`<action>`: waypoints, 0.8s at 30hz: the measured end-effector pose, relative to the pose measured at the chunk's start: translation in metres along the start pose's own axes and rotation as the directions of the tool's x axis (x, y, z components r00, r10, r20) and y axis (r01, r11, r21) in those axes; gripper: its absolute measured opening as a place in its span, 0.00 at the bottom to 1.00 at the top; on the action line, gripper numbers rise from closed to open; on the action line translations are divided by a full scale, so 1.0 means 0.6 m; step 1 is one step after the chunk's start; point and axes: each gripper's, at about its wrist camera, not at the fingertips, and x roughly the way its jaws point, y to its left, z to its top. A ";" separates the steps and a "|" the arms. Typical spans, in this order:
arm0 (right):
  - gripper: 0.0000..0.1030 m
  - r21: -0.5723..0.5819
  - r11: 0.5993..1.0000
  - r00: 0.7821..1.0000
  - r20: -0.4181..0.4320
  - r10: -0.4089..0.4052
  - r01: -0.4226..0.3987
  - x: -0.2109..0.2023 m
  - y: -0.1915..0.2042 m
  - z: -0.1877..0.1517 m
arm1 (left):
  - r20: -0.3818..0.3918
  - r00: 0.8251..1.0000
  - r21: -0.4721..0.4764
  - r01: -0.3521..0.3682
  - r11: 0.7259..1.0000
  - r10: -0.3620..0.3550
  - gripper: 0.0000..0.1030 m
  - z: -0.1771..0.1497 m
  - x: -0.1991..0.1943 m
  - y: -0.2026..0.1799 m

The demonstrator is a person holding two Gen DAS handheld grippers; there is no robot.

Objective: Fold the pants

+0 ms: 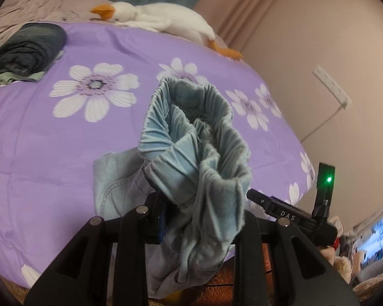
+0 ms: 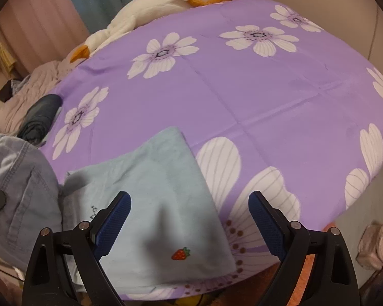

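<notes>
Light blue pants (image 1: 196, 153) hang bunched from my left gripper (image 1: 166, 204), which is shut on the gathered elastic waistband and holds it above the purple flowered bed cover (image 1: 51, 140). In the right wrist view a pant leg (image 2: 160, 204) with a small strawberry patch (image 2: 180, 253) lies flat on the cover near the front edge. My right gripper (image 2: 189, 219) is open just above that leg, one blue pad (image 2: 112, 224) over the cloth, the other over the cover. The upper part of the pants (image 2: 18, 183) shows at the left edge.
A folded dark garment (image 1: 30, 48) lies on the cover's far left, also in the right wrist view (image 2: 40, 117). A white plush goose (image 1: 160, 20) lies along the far edge. A wall with a power strip (image 1: 332, 86) is on the right. The bed's front edge is close.
</notes>
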 end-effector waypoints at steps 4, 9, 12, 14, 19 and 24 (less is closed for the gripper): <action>0.90 0.016 1.000 1.000 -0.006 -0.002 0.002 0.001 -0.009 -0.003 | -0.060 0.998 0.042 0.001 0.999 0.002 0.25 -0.005 0.046 -0.016; 0.90 0.029 1.000 1.000 -0.013 -0.006 0.006 0.002 -0.019 -0.006 | -0.134 0.991 0.055 0.019 0.998 -0.012 0.25 -0.010 0.100 -0.030; 0.90 0.037 0.999 1.000 -0.013 -0.011 0.011 0.001 -0.027 -0.006 | -0.180 0.984 0.057 0.028 0.998 -0.017 0.26 -0.019 0.130 -0.034; 0.90 0.047 0.999 1.000 -0.012 -0.013 0.014 -0.001 -0.033 -0.006 | -0.203 0.979 0.062 0.026 0.998 -0.013 0.26 -0.025 0.146 -0.037; 0.90 0.068 0.997 1.000 -0.017 -0.022 0.023 -0.001 -0.048 -0.007 | -0.230 0.973 0.091 0.014 0.996 0.007 0.26 -0.035 0.168 -0.049; 0.90 0.092 0.995 0.999 -0.021 -0.030 0.032 0.001 -0.060 -0.008 | -0.289 0.957 0.072 0.044 0.996 -0.021 0.29 -0.045 0.198 -0.039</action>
